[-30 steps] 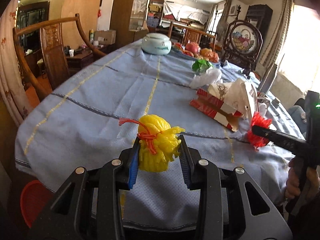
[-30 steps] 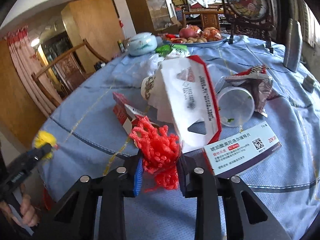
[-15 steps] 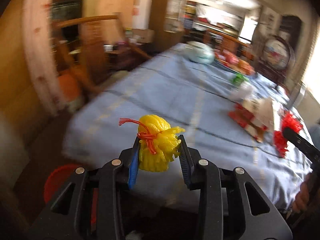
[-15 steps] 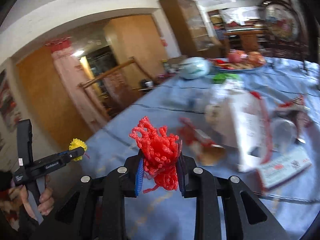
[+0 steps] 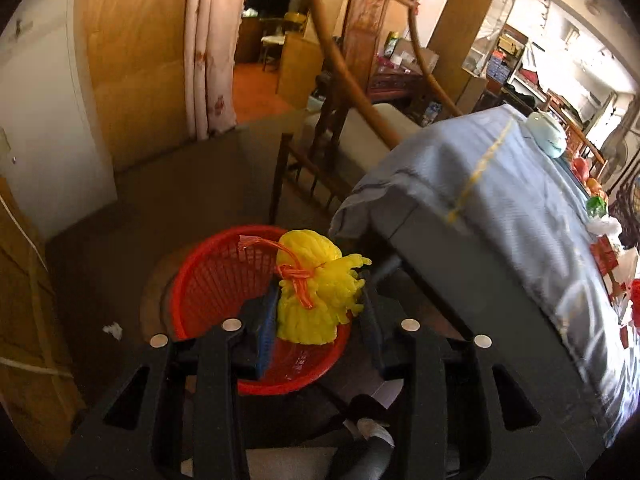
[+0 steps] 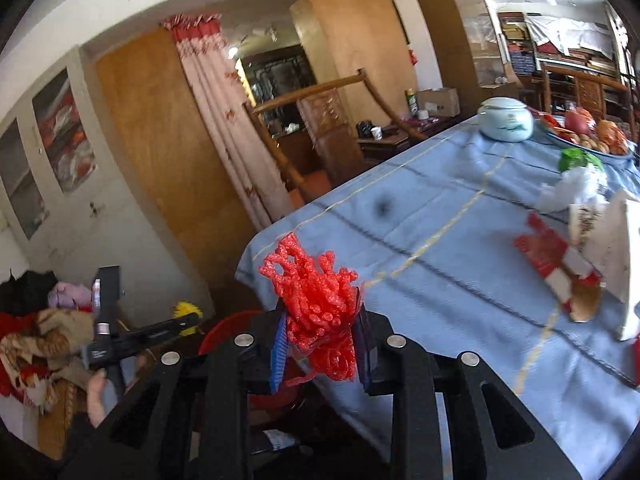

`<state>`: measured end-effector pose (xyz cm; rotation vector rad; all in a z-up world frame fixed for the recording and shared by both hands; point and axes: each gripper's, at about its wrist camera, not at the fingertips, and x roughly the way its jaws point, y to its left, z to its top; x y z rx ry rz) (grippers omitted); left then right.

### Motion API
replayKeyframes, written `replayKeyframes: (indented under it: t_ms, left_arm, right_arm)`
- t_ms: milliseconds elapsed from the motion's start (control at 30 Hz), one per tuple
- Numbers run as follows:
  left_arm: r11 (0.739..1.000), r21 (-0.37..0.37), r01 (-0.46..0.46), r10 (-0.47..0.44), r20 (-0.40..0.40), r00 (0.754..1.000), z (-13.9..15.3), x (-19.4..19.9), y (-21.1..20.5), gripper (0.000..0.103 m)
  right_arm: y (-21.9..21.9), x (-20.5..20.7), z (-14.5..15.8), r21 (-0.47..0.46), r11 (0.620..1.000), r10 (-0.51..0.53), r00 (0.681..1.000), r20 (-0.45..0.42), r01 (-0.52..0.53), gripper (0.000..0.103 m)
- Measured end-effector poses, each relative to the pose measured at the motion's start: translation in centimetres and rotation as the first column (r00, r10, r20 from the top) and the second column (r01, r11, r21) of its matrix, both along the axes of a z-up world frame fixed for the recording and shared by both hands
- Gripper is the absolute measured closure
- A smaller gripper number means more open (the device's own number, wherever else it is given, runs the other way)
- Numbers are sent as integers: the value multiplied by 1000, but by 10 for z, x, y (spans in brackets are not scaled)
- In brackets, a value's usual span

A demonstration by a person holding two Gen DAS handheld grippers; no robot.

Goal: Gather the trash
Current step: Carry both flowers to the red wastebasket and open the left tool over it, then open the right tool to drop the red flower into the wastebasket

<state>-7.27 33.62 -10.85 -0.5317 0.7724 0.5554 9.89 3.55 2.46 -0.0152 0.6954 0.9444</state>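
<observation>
My left gripper [image 5: 320,316] is shut on a yellow foam net tied with a red string [image 5: 316,288] and holds it above a red mesh basket [image 5: 216,280] on the floor beside the table. My right gripper [image 6: 320,344] is shut on a red foam net [image 6: 316,304] and holds it above the table's near corner. In the right wrist view the left gripper [image 6: 188,320] with the yellow net shows at lower left, and the basket's rim [image 6: 224,328] shows below it.
The table with a blue cloth [image 6: 440,248] carries a red-and-white box [image 6: 556,260], a white paper bag [image 6: 624,264], a white plastic bag [image 6: 572,188], a pale ceramic jar [image 6: 506,120] and a fruit plate [image 6: 592,136]. A wooden chair [image 5: 360,92] stands at the table's left side.
Both grippers have swung left off the table with their nets. The left one has dropped to point down at the red basket on the floor.
</observation>
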Motion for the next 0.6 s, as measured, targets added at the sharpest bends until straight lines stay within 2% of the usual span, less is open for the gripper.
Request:
replayKeyframes:
  t_ms: [133, 233, 300, 433, 533, 600]
  left_arm:
    - [997, 36, -72, 73, -25, 997, -13, -9, 16, 42]
    - [991, 48, -124, 125, -16, 992, -13, -21, 30, 33]
    - [990, 42, -133, 134, -21, 991, -15, -26, 37, 33]
    - [970, 65, -233, 237, -52, 970, -16, -39, 54, 33]
    - [953, 0, -303, 303, -25, 953, -17, -58, 72, 33]
    - [940, -33, -339, 339, -4, 941, -16, -70, 80, 33]
  right_arm:
    - [39, -16, -1, -49, 998, 48, 999, 1, -48, 75]
    - [74, -28, -7, -94, 991, 96, 995, -4, -96, 75]
    - [98, -32, -14, -128, 983, 131, 991, -23, -133, 75]
    - [149, -35, -35, -186, 960, 196, 977, -88, -209, 75]
    - [189, -40, -50, -212, 937, 253, 959, -130, -276, 74]
    - [211, -45, -58, -218, 925, 285, 948, -143, -311, 66]
